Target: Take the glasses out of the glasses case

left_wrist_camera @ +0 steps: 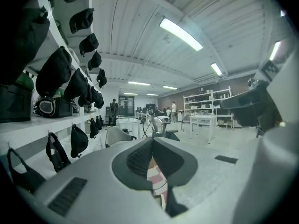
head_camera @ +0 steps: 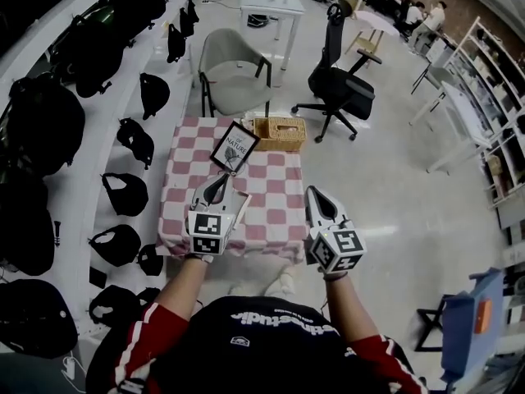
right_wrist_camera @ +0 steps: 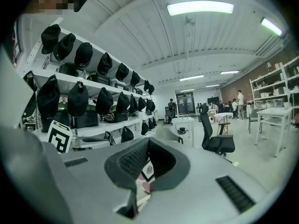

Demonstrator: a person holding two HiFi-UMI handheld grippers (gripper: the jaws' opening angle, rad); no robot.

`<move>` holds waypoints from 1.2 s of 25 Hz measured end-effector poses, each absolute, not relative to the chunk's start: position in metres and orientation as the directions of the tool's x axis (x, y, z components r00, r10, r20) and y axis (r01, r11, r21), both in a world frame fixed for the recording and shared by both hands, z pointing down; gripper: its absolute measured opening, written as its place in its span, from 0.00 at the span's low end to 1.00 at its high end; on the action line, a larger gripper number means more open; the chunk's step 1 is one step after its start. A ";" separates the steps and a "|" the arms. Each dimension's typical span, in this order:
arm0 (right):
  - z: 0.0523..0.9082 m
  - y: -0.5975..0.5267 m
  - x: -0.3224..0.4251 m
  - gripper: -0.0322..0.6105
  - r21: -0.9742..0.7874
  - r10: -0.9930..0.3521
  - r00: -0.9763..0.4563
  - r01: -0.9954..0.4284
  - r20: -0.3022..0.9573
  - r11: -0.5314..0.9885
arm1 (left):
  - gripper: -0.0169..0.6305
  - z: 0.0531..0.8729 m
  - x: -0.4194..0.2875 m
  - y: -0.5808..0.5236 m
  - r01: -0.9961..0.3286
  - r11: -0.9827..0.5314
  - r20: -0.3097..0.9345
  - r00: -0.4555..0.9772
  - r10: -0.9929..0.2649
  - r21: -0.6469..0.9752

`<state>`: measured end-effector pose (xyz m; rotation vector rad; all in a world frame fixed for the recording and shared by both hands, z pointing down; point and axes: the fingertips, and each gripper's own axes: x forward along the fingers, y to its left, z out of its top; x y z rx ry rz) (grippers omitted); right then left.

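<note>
Glasses case cannot be made out in any view. The white left gripper, jaws clenched on nothing, covers the lower left of the red-and-white checked tablecloth. The white right gripper, likewise closed and empty, overlaps the cloth's lower right edge.

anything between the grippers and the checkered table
Nothing visible does. The left gripper and right gripper, both shut, hang by the checkered table's near edge; the framed picture and basket stand at its far edge. No glasses case shows.
</note>
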<state>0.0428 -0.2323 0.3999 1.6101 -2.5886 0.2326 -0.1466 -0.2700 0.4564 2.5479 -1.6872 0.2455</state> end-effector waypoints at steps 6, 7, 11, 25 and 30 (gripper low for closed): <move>0.386 -0.222 0.039 0.05 -0.077 -0.893 -0.428 -0.904 0.137 0.421 | 0.04 0.423 -0.155 -0.258 -0.916 -0.400 0.115 0.396 -0.911 -0.019; 0.383 -0.222 0.039 0.05 -0.074 -0.893 -0.429 -0.903 0.135 0.423 | 0.04 0.419 -0.157 -0.257 -0.919 -0.395 0.105 0.391 -0.914 -0.017; 0.373 -0.218 0.041 0.05 -0.068 -0.889 -0.441 -0.897 0.124 0.436 | 0.04 0.405 -0.160 -0.252 -0.927 -0.373 0.072 0.371 -0.926 -0.017; 0.334 -0.172 0.102 0.05 -0.084 -0.899 -0.434 -0.899 0.053 0.430 | 0.04 0.340 -0.130 -0.183 -0.942 -0.335 -0.029 0.336 -0.942 -0.034; 0.329 -0.150 0.131 0.05 -0.078 -0.909 -0.415 -0.908 0.030 0.412 | 0.04 0.323 -0.115 -0.152 -0.945 -0.326 -0.055 0.328 -0.943 -0.035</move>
